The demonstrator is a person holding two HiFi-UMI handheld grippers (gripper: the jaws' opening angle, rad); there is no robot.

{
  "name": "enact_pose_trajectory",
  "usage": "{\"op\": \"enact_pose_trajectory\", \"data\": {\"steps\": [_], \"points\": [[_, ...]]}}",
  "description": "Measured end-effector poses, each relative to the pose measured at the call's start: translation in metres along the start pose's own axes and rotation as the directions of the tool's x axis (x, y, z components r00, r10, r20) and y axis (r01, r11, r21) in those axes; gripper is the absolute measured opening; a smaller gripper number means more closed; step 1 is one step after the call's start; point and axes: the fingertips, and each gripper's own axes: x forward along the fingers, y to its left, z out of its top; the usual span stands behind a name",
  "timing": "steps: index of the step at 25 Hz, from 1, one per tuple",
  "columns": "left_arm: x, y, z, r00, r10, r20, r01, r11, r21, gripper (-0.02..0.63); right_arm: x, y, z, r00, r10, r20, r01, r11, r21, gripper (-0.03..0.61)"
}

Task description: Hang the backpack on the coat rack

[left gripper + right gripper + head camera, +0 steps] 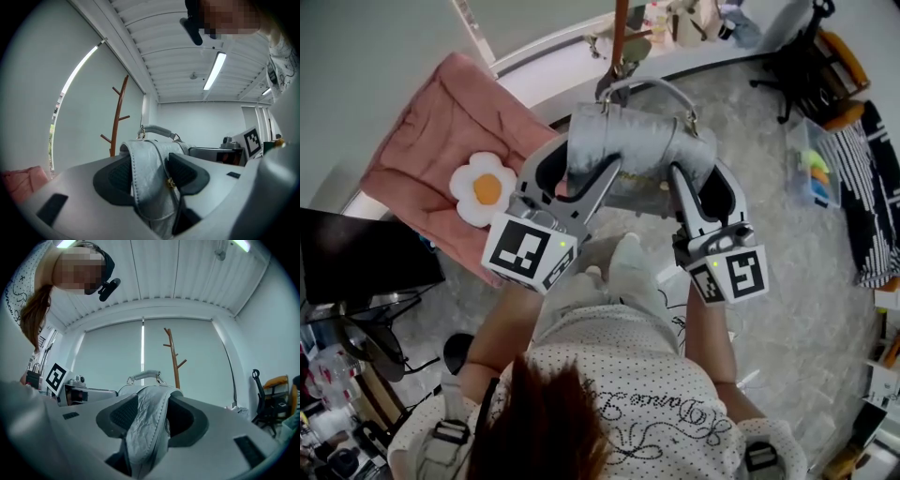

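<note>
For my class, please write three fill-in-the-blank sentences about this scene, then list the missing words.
The left claw and right claw are both shut on the ____ backpack.
The coat rack ahead is ____ in colour.
The flower cushion lies on a ____ blanket.
Missing words: grey; brown; pink.

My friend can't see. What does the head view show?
Seen from above, a person's left gripper and right gripper each clamp a side of a grey backpack, held before a brown coat rack. A pink blanket with a flower cushion lies at left.
</note>
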Motion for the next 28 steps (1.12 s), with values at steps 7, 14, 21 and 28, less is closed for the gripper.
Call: {"op": "enact_pose_trajectory", "data": {"steps": [7, 14, 21, 28], "points": [[0.057, 0.024, 0.003, 0.998, 0.069, 0.006, -0.069, 0.997, 0.016, 0.225, 0.045, -0.054, 0.001, 0.997, 0.076, 0.000, -0.076, 0.997, 0.005, 0.183], [0.106, 0.045, -0.003, 0.985, 0.170, -0.011, -0.170, 0.985, 0.014, 0.225, 0.086, -0.103, -0.007, 0.985, 0.172, -0.013, -0.171, 0.985, 0.025, 0.183], [0.130, 0.069, -0.015, 0.973, 0.223, -0.052, -0.223, 0.975, -0.007, 0.224, 0.120, -0.124, -0.024, 0.974, 0.223, -0.032, -0.220, 0.973, 0.074, 0.183], [0.151, 0.105, -0.029, 0.979, 0.193, -0.068, -0.196, 0.980, -0.037, 0.224, 0.156, -0.135, -0.037, 0.976, 0.208, -0.070, -0.204, 0.977, 0.060, 0.183]]}}
